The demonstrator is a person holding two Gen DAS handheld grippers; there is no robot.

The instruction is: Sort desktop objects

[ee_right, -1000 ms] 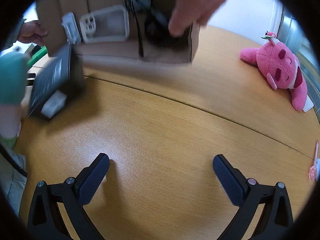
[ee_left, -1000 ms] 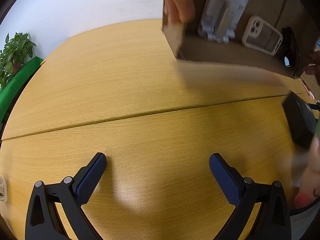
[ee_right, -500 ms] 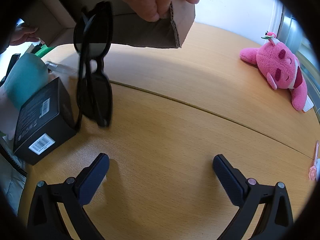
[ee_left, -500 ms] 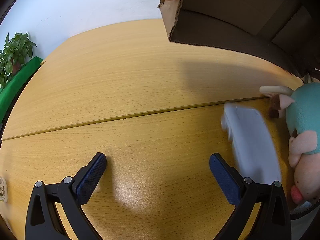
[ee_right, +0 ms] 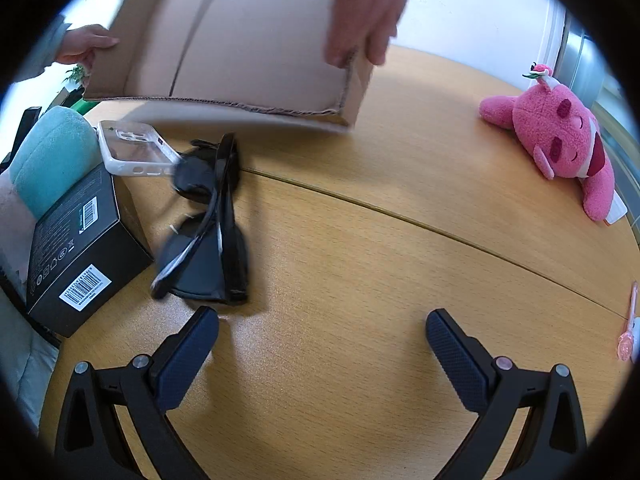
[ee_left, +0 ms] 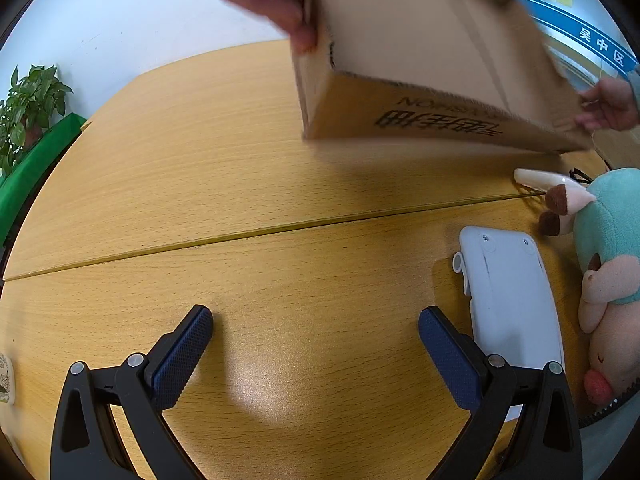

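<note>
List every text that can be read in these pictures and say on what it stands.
"吴中区": blue sign, upper right.
Cardboard box: upside-down print, too blurred to read.
Black box: barcodes, small print and symbols, too small to read.
No other text visible.

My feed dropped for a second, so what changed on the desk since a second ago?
The tilted brown cardboard box, held by two bare hands, has emptied: black sunglasses, clear phone case, black carton, flat white device and teal plush toy now lie on the wooden desk. Both tools stayed open; the pink plush stayed put.
</note>
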